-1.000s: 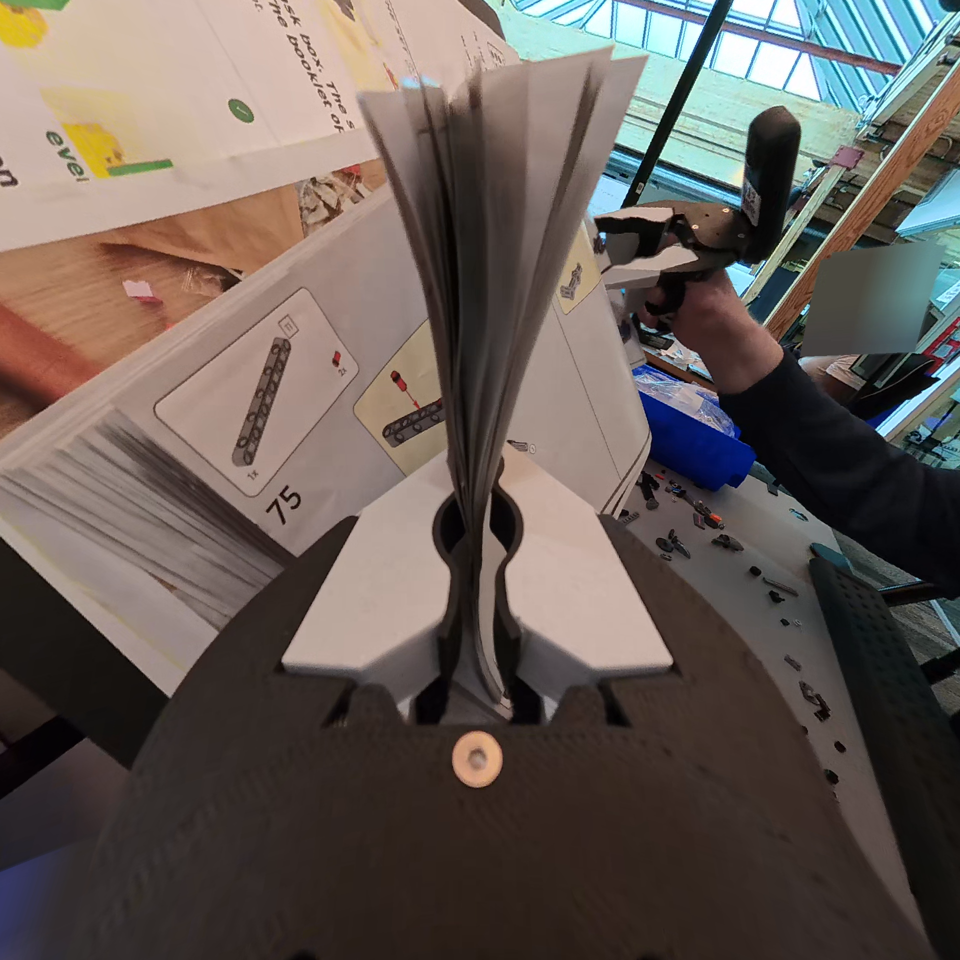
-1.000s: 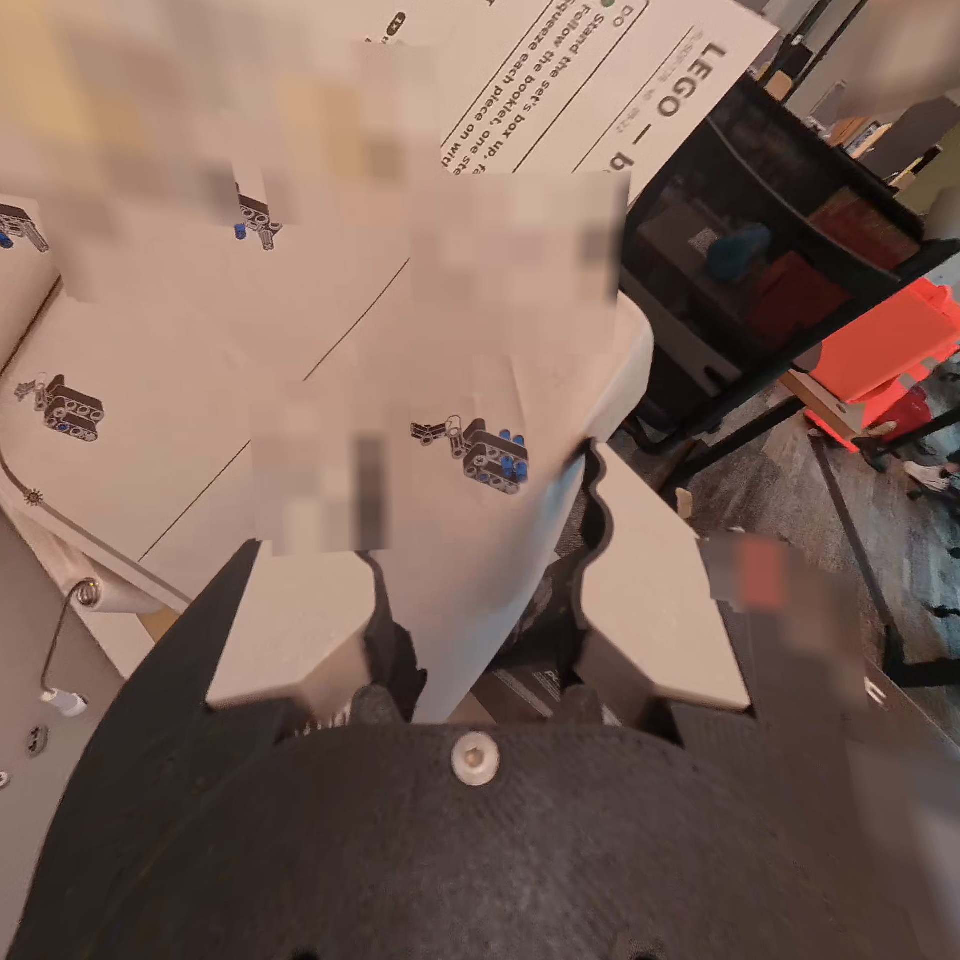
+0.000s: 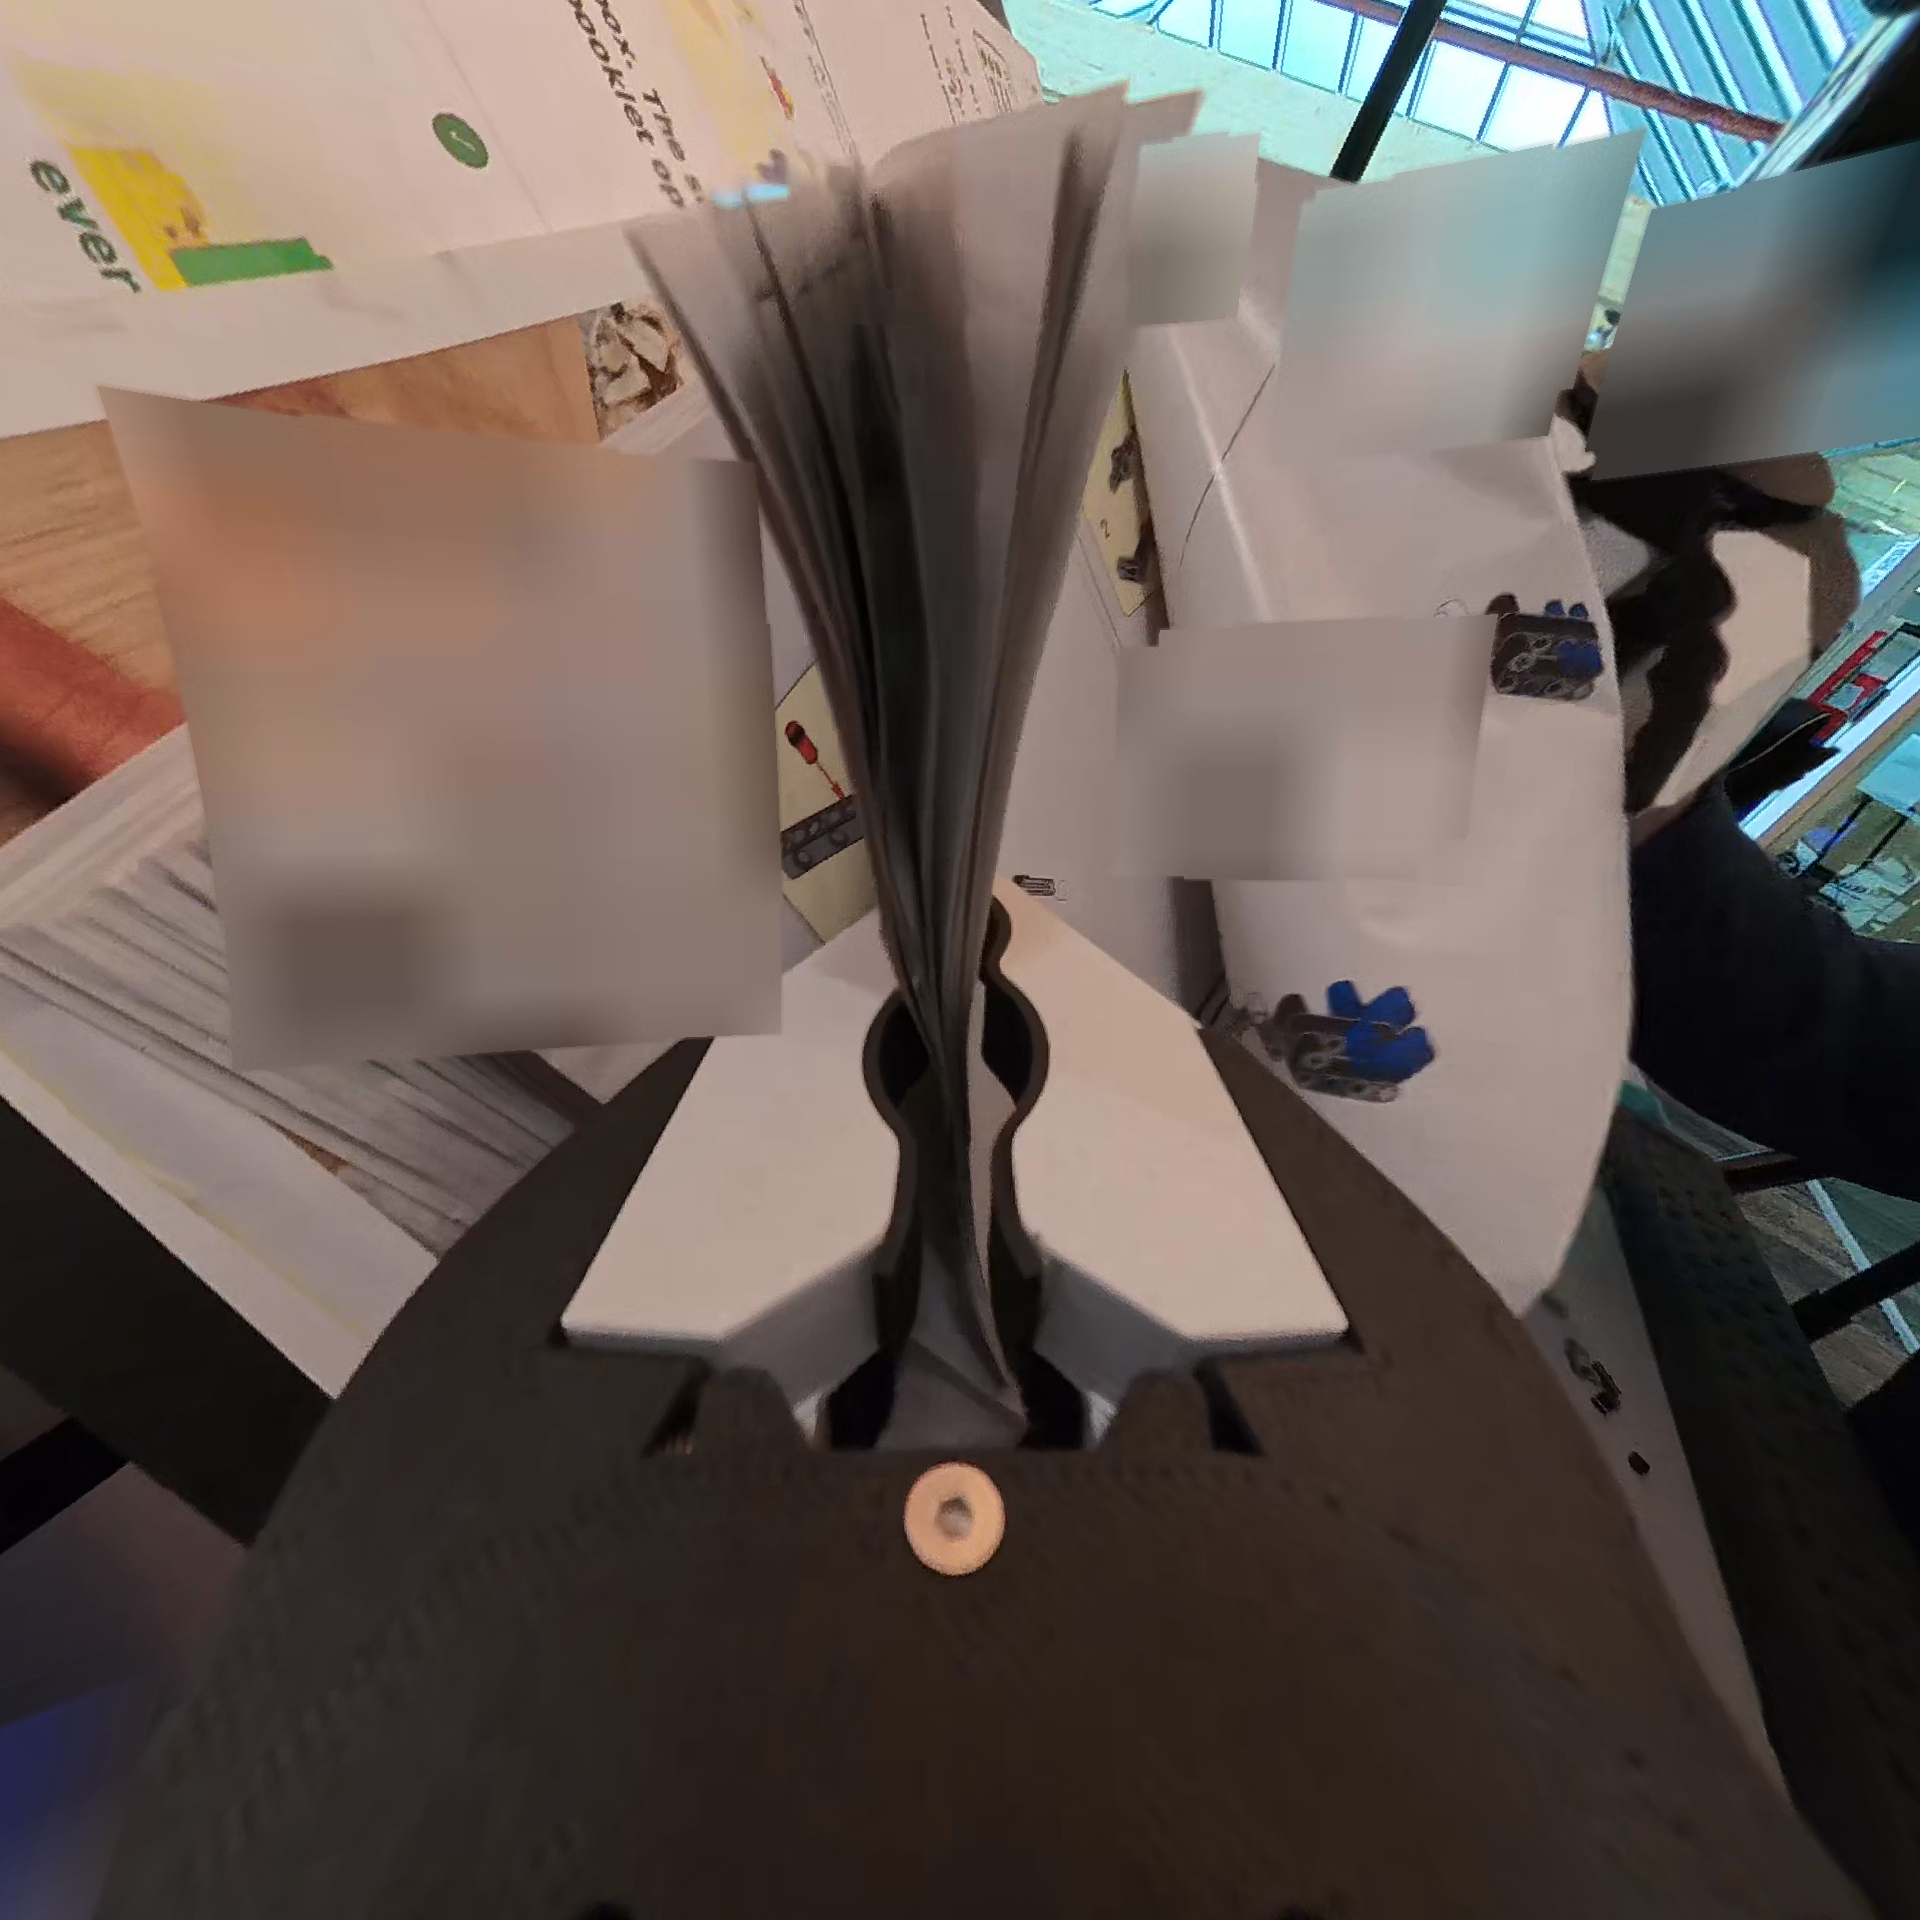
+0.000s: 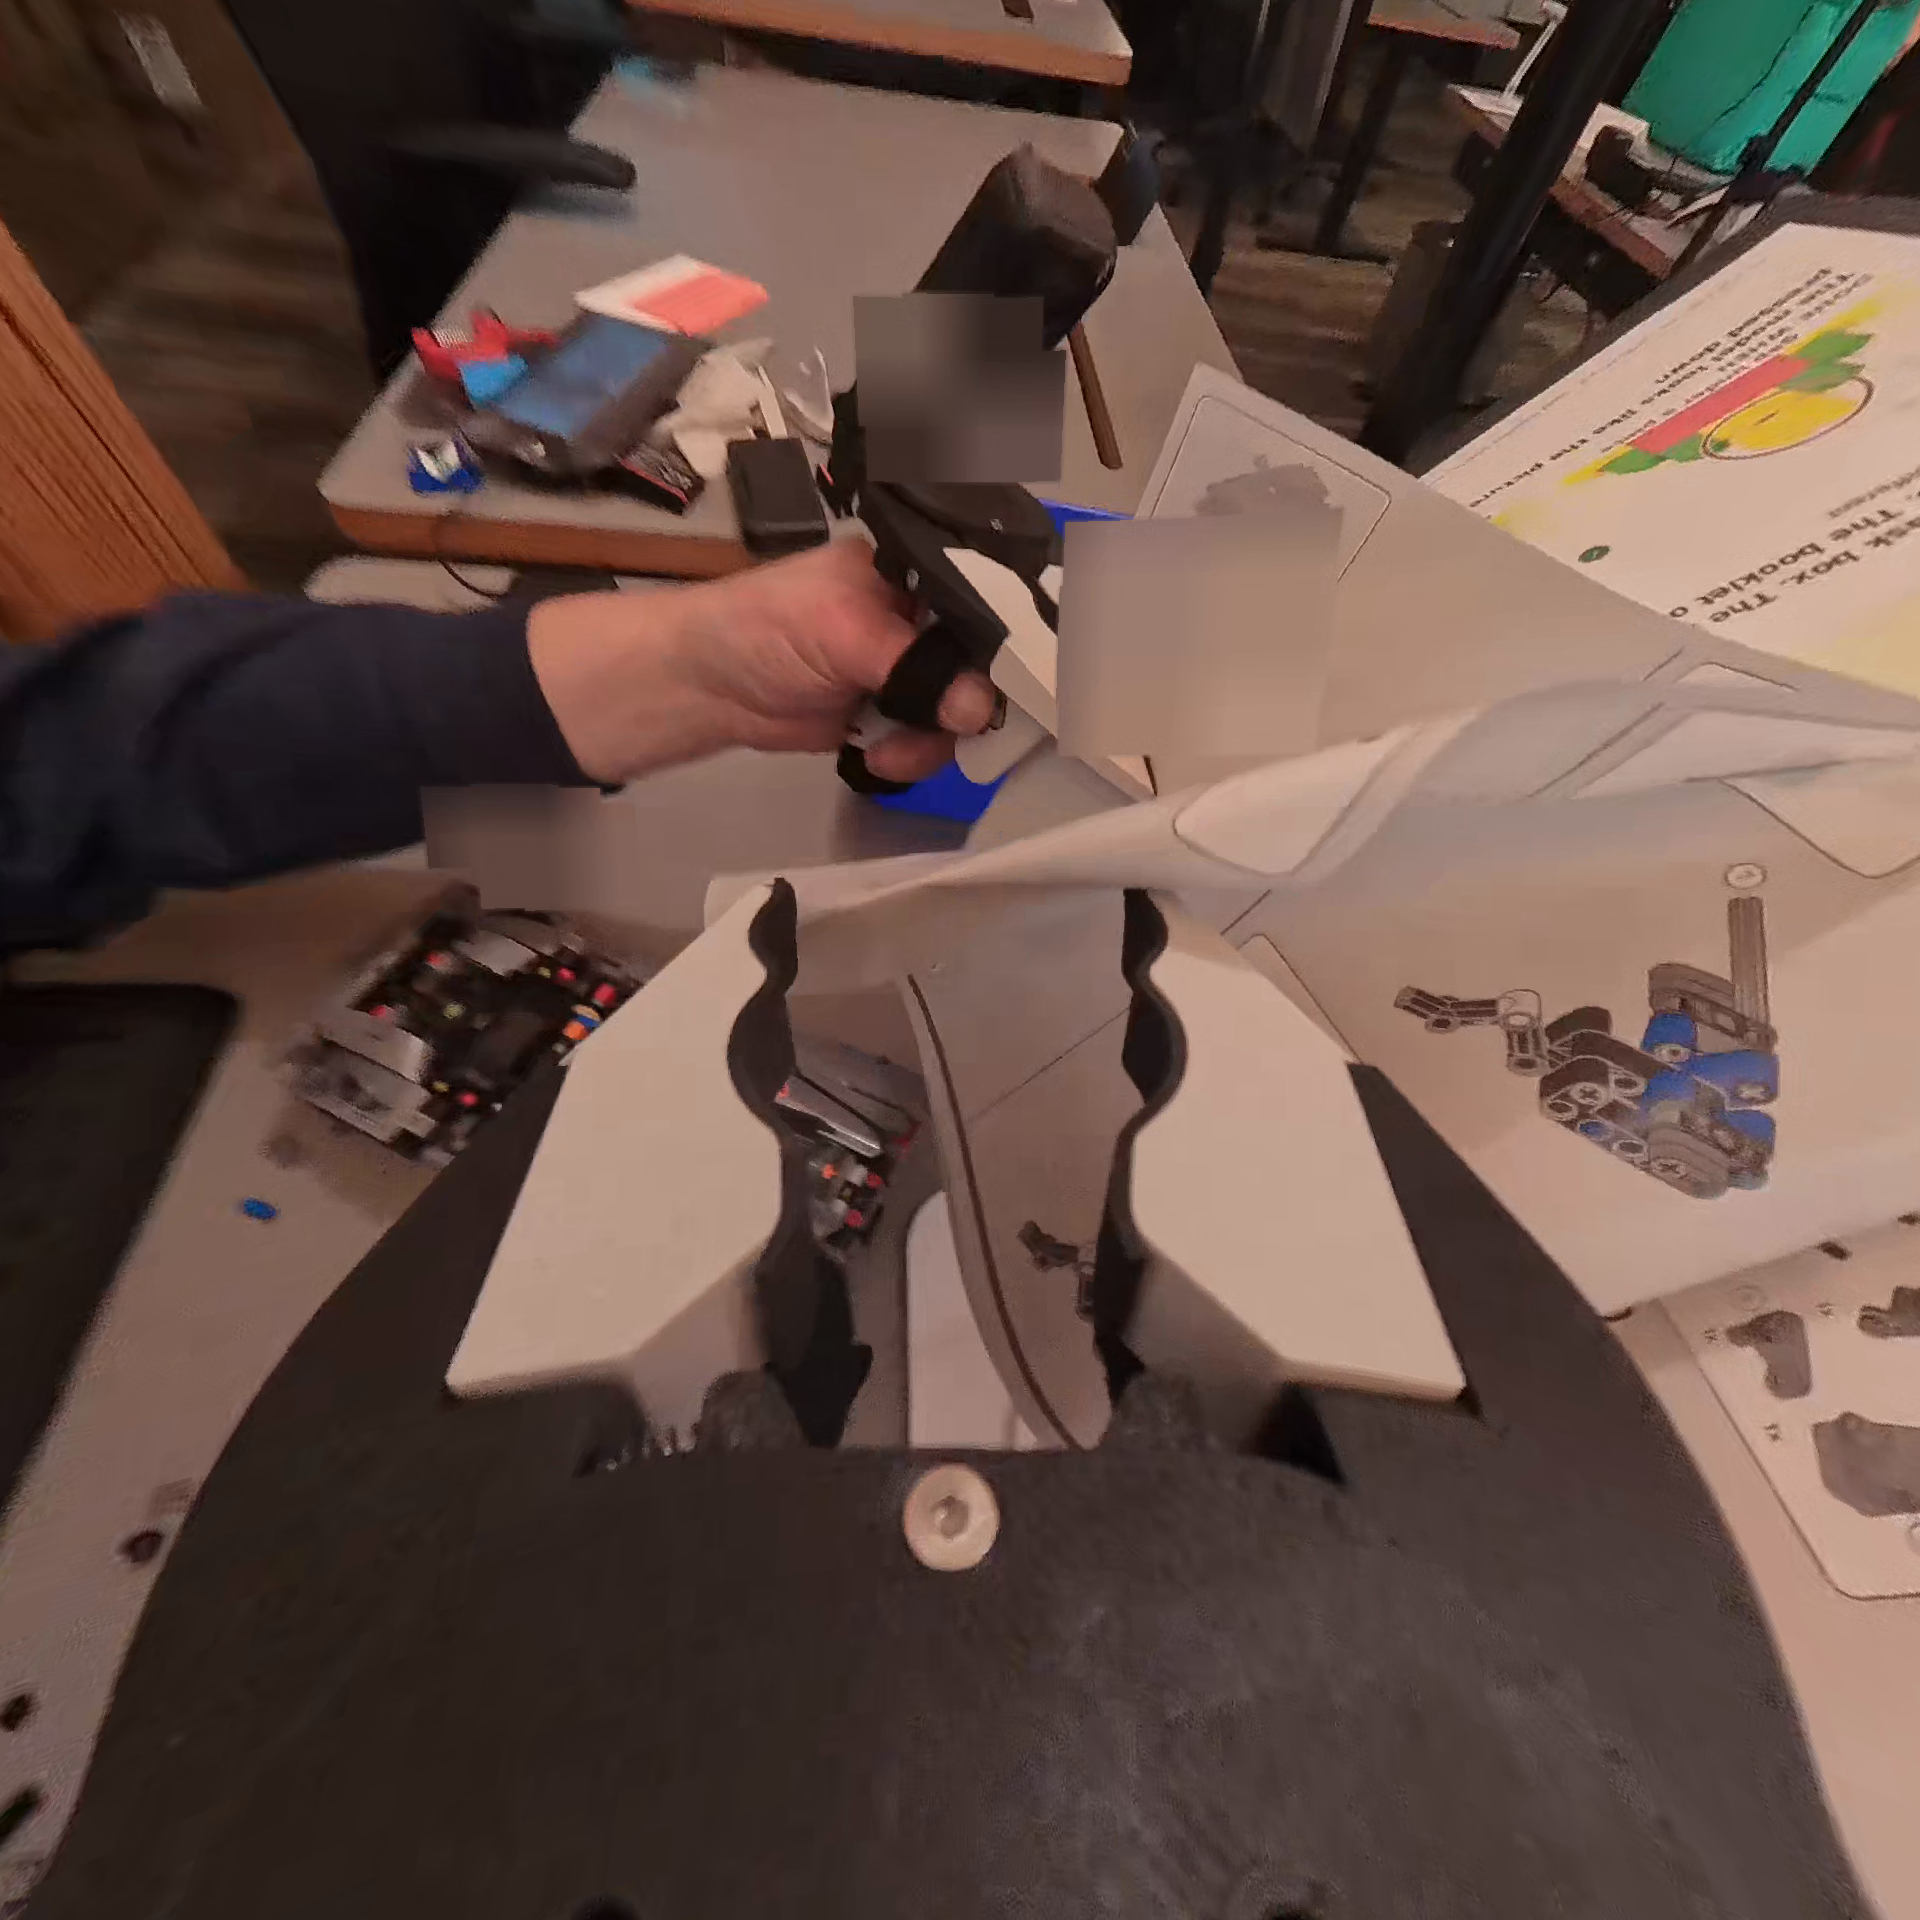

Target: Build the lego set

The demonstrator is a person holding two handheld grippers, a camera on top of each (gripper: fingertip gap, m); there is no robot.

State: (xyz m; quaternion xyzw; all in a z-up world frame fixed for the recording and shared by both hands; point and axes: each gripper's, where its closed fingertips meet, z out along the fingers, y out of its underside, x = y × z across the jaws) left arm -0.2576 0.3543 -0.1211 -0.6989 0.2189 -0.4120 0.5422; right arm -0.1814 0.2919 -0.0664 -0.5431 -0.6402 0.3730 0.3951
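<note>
Since a second ago the right gripper (image 4: 951, 1122) has let go of its page and swung toward the table; jaws now apart, page loose between them. Left gripper (image 3: 956, 1132) stays clamped on a sheaf of the instruction booklet (image 3: 935, 540), fanned upright ahead. Paper: light, floppy, tears easily; pinch near the edge. Half-built lego model (image 4: 457, 1029) sits ahead-left on the table, loose blue piece (image 4: 257, 1208) nearby.

Left wrist view: bright daylight from skylight glazing (image 3: 1558, 62) at upper right; fanned booklet pages (image 3: 935, 520) motion-blurred, dark between leaves. Right wrist view: dimmer, warm indoor tone; background table clutter (image 4: 582, 395) soft and smeared. Both: strong wide-angle bending at edges. Several rectangular mosaic patches overlaid.
</note>
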